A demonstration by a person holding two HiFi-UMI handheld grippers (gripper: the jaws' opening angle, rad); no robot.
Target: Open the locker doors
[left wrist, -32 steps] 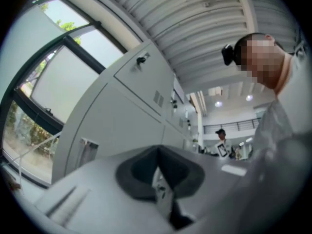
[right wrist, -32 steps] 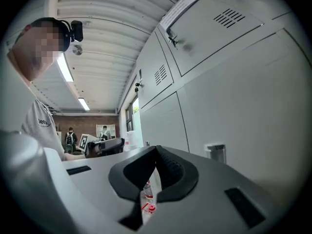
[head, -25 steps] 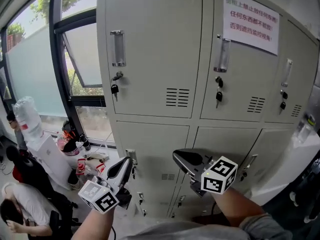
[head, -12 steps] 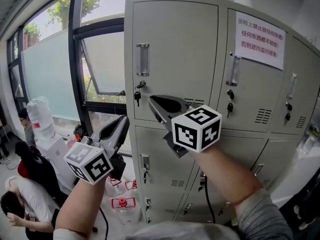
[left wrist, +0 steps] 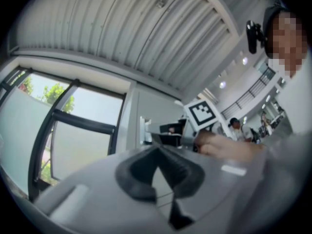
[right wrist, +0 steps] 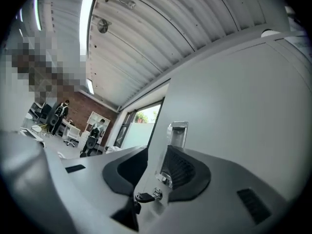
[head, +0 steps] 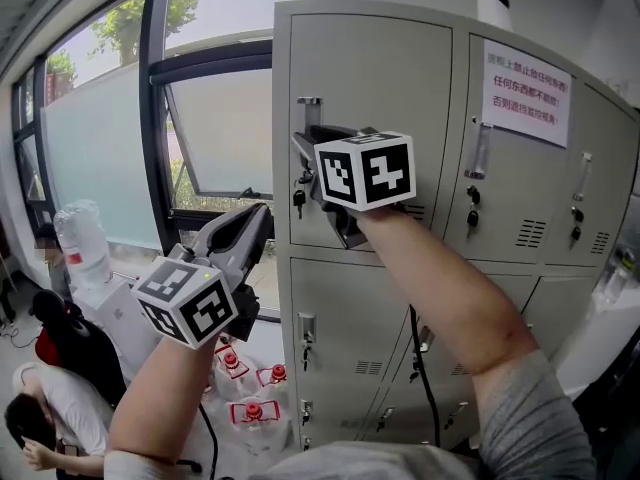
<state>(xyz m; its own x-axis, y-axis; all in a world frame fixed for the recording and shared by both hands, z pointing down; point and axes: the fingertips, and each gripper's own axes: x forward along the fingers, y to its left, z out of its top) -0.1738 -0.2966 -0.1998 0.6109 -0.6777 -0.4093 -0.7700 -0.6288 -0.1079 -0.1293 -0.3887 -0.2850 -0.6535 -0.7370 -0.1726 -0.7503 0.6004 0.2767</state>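
Right gripper view: right tool [right wrist: 158,167] up at the top-left locker door [head: 390,88], still shut. Jaws apart, just been opening, with the door handle [right wrist: 177,133] between them, not squeezed; key [right wrist: 144,197] just below. Left tool [left wrist: 156,155] lower, nearer the window [head: 215,128], closed and empty.

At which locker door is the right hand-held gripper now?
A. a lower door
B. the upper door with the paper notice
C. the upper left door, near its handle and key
C: the right hand-held gripper is at the upper left door, beside its handle and key; its jaws have just been opening, and the key shows in the gap between them, ungripped.
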